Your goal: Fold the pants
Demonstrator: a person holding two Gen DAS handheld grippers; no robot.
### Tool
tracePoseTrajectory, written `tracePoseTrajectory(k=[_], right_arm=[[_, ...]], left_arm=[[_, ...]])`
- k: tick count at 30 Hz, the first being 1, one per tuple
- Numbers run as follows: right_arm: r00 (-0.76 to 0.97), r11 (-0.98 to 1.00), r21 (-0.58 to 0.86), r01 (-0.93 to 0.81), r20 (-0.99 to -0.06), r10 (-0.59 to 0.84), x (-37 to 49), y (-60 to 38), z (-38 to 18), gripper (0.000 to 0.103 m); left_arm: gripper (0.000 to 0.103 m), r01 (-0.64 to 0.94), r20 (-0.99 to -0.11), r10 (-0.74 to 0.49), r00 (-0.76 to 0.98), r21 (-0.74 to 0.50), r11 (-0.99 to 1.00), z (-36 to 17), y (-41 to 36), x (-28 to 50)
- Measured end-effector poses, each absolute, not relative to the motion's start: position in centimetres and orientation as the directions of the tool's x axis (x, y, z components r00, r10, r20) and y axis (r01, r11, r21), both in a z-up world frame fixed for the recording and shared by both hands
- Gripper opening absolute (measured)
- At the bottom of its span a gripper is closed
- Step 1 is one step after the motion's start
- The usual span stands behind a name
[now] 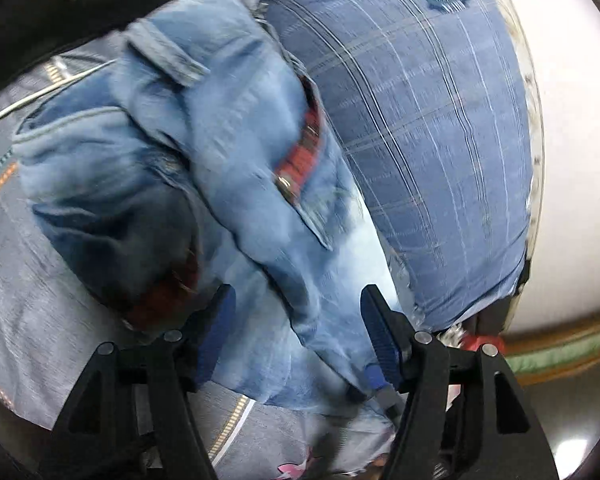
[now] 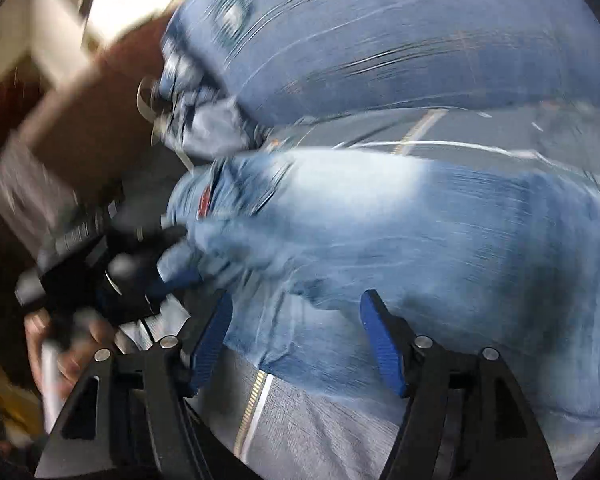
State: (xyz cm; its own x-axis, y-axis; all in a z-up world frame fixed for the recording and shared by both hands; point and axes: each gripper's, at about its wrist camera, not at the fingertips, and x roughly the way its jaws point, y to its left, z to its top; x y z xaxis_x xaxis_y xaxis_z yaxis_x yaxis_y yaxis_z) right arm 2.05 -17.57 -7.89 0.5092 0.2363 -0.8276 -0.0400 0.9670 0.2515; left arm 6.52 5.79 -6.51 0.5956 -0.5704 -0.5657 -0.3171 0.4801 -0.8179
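Note:
Light blue jeans [image 1: 228, 152] lie bunched on a grey bed sheet [image 1: 40, 300], with a red label at the waistband [image 1: 300, 160]. My left gripper [image 1: 300, 320] hovers over the crumpled cloth. Its blue pads [image 1: 380, 340] stand apart and denim lies between them without being pinched. In the right wrist view, which is blurred, the jeans [image 2: 380, 232] stretch across the sheet [image 2: 320, 420]. My right gripper [image 2: 296, 336] is open just above a denim edge. The left gripper [image 2: 100, 264] appears at the left of that view, held by a hand [image 2: 60, 352], its tip at the waistband end.
A blue plaid pillow [image 1: 420, 120] lies right behind the jeans, also in the right wrist view [image 2: 380, 20]. A white wall [image 1: 572, 160] stands beyond it. A brown surface [image 2: 100, 120] rises at the left. The sheet has a striped seam [image 2: 256, 400].

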Motion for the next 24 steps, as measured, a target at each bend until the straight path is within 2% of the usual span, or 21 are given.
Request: tracePoseTrajectory(k=[3,5,8,11,12,14,16,19,24], right_arm=[[0.471,0.975,0.180,-0.129,-0.854,0.220,2.9,-14.4,-9.3,0.071],[0.457,0.981,0.080,-0.176,-0.876,0.153,4.0,-12.4,-10.6,0.071],[0.473,0.980,-0.053,-0.193,-0.880,0.045,5.8,-10.6,-12.2,0.071],[0.459,0.974,-0.115,-0.197,-0.888,-0.012,6.8,-10.4,-14.2,0.070],[0.473,0.970,-0.154,-0.189,-0.880,-0.048,6.9,-10.3,-14.6,0.067],[0.481,0.966,-0.209,-0.150,-0.869,-0.113,7.3,-10.6,-14.9,0.027],[0.492,0.981,-0.140,-0.135,-0.869,-0.056,7.2,-11.3,-14.1,0.013],[0.539,0.990,-0.062,-0.126,-0.842,0.016,6.3,-11.6,-11.6,0.009],[0.560,0.986,0.074,-0.152,-0.816,0.148,5.1,-12.1,-9.0,0.009]], left_arm=[[0.066,-0.315,-0.552,-0.580,0.599,-0.828,0.464,-6.6,6.1,6.7],[0.066,-0.323,-0.551,-0.578,0.602,-0.830,0.455,-6.7,6.7,6.9],[0.066,-0.336,-0.528,-0.602,0.599,-0.848,0.410,-7.2,7.5,7.3],[0.066,-0.324,-0.518,-0.609,0.601,-0.854,0.407,-7.0,8.0,7.6],[0.066,-0.320,-0.517,-0.605,0.605,-0.854,0.410,-6.9,8.1,7.7],[0.066,-0.318,-0.516,-0.599,0.613,-0.854,0.411,-6.9,8.5,7.6],[0.066,-0.319,-0.516,-0.598,0.614,-0.854,0.410,-7.0,8.4,7.8],[0.066,-0.318,-0.512,-0.615,0.600,-0.858,0.404,-7.3,8.0,8.1],[0.066,-0.322,-0.518,-0.598,0.611,-0.854,0.410,-7.3,7.9,8.0]])
